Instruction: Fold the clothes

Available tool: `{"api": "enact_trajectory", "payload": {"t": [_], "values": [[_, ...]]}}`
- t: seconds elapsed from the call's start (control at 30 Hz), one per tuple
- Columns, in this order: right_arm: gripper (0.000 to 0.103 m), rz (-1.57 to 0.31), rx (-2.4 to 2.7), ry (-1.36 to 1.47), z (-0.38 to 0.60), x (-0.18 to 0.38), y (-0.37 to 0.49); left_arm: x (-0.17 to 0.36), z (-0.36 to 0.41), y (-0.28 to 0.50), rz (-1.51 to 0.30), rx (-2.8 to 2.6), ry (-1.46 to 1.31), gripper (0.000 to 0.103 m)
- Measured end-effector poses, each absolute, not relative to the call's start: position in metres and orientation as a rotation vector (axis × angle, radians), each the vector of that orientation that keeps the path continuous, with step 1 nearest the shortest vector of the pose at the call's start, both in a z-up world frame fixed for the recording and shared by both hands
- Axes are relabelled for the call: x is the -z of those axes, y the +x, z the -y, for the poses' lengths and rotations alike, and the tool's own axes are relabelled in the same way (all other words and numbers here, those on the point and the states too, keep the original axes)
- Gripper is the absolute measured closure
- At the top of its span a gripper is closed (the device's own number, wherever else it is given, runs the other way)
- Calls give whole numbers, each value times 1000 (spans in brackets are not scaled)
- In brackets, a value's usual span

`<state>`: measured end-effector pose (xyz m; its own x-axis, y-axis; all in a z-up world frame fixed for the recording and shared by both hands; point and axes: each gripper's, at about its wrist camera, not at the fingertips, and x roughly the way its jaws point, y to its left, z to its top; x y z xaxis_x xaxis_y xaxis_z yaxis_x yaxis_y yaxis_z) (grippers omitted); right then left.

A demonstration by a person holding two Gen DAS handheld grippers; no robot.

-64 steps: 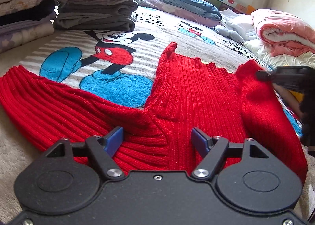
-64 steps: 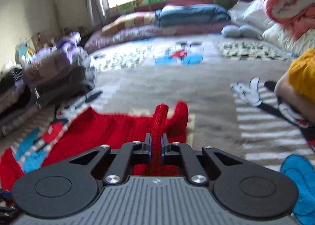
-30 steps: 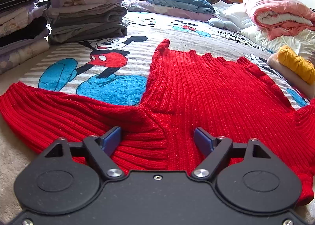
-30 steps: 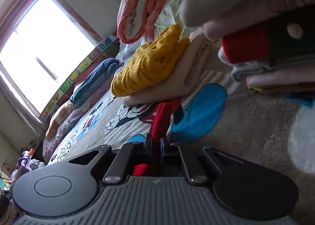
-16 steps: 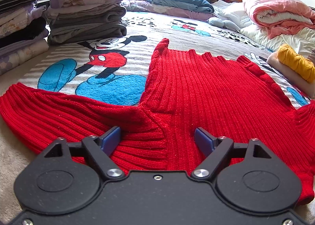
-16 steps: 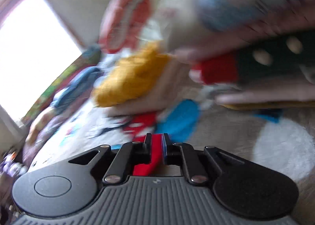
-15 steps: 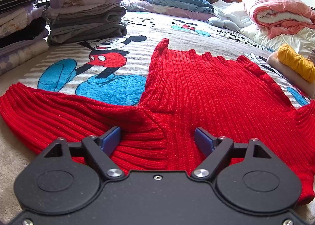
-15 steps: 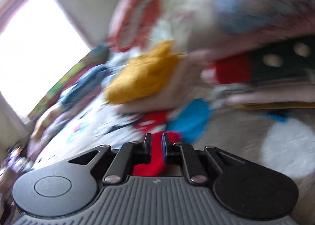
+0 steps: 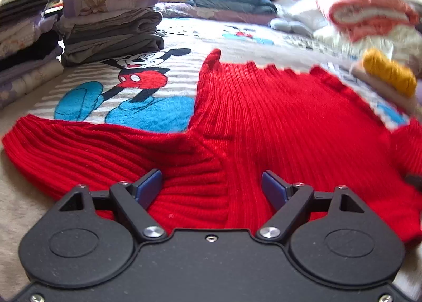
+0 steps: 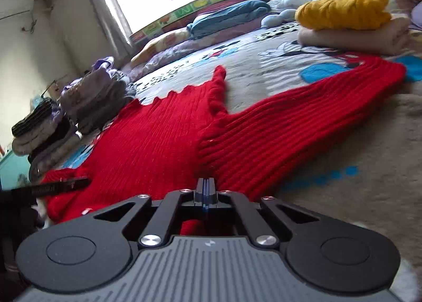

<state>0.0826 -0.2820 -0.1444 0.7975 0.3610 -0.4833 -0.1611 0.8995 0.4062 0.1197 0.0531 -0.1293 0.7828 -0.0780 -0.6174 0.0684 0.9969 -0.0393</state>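
A red ribbed knit sweater [image 9: 277, 122] lies spread flat on a Mickey Mouse blanket [image 9: 147, 90], sleeves out to each side. My left gripper [image 9: 211, 185] is open, its blue pads just above the sweater near the left shoulder, holding nothing. In the right wrist view the sweater [image 10: 163, 138] stretches away with its right sleeve [image 10: 303, 122] laid out to the right. My right gripper [image 10: 205, 185] is shut with nothing between its pads, at the sweater's near edge by the right shoulder. The left gripper's black tip [image 10: 60, 183] shows at the left.
Stacks of folded clothes [image 9: 110, 30] stand at the back left. A folded yellow knit on a beige item [image 10: 348, 22] sits at the right. A pink blanket roll [image 9: 364, 17] and pillows [image 10: 226, 14] lie at the far side under the window.
My right gripper has let go of the right sleeve, which now lies flat, and has swung back to the sweater's near edge. The left gripper has barely moved.
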Motion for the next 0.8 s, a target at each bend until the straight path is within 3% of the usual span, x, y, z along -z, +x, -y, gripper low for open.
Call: {"api": "enact_trajectory", "payload": {"t": [0.13, 0.2, 0.33, 0.5, 0.8], "values": [[103, -571, -262, 344, 285, 135, 77, 113, -60, 110, -650, 72, -27, 24], [92, -558, -270, 325, 281, 127, 72, 104, -68, 107, -626, 82, -56, 34], [92, -564, -355, 261, 263, 110, 82, 94, -79, 109, -599, 151, -132, 36], [92, -621, -434, 201, 240, 99, 126, 97, -72, 124, -610, 224, -120, 53], [92, -744, -412, 163, 239, 112, 203, 91, -52, 174, -657, 365, -79, 55]]}}
